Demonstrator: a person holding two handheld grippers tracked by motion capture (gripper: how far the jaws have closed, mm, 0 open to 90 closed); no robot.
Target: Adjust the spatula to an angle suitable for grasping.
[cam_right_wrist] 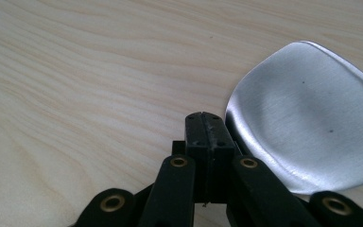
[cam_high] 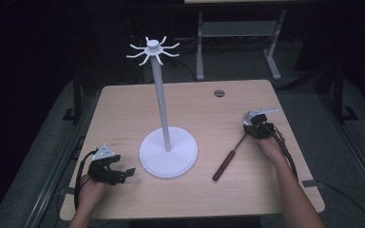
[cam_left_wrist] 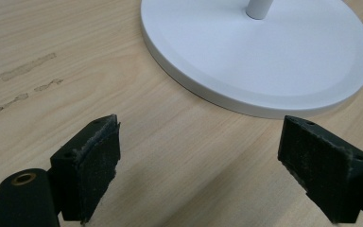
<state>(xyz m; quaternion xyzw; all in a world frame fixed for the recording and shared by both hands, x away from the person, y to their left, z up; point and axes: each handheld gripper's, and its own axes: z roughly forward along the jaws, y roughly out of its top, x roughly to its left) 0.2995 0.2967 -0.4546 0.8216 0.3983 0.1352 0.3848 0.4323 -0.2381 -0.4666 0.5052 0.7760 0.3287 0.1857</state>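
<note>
The left gripper [cam_high: 123, 174] sat wide apart on the table [cam_high: 123, 109], near the white stand [cam_high: 168, 152]. The spatula [cam_high: 228, 159] lay right of the stand; beside its blade, the right gripper [cam_right_wrist: 207, 124] was pressed together, empty.

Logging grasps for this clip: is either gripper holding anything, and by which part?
The left gripper is open and empty. The right gripper is shut beside the spatula blade; an actual grip cannot be told.
</note>
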